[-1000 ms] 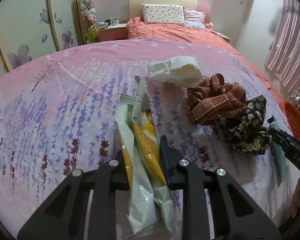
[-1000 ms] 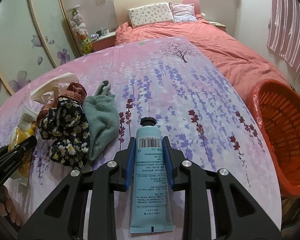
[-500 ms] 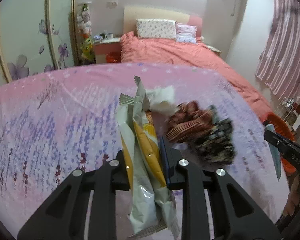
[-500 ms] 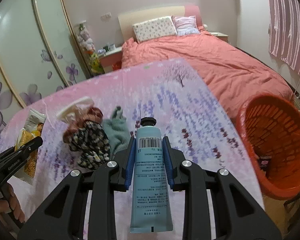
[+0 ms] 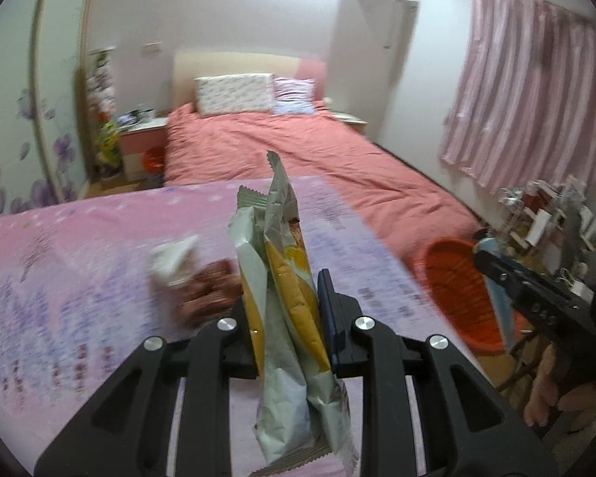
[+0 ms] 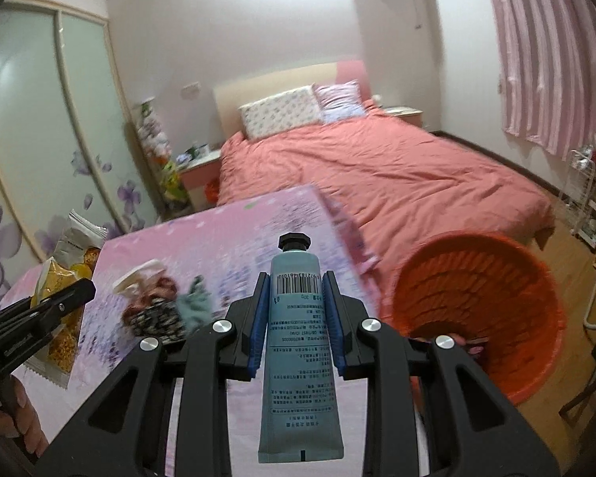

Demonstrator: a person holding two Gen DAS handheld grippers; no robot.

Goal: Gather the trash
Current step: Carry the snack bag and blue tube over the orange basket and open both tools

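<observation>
Two grippers, both loaded. Left gripper [image 5: 288, 318] clamped on crinkled snack wrappers [image 5: 286, 286], foil tops sticking up toward 12 o'clock, tails hanging loose below the pads. Right gripper [image 6: 296, 310] pinching a blue tube [image 6: 300, 342] around its middle, black cap pointing to 12. Orange basket [image 6: 536, 278] on the floor at 3 o'clock of the tube, just beyond the edge of the lavender-print sheet [image 6: 218, 238], something small already lying in it. Left behind on the sheet: a white crumpled bag [image 5: 175, 258] and a heap of cloth scrunchies [image 6: 159, 310] at 9 o'clock of the tube.

Likely risks from here: wrappers sliding out of a thin, slippery grip during the swing; tube pivoting between the pads and dropping cap-first short of the rim; releasing too early and landing trash on the floor beside the basket; grippers crossing paths above the same opening. Motion blur in both views, so exact gaps hard to judge.
</observation>
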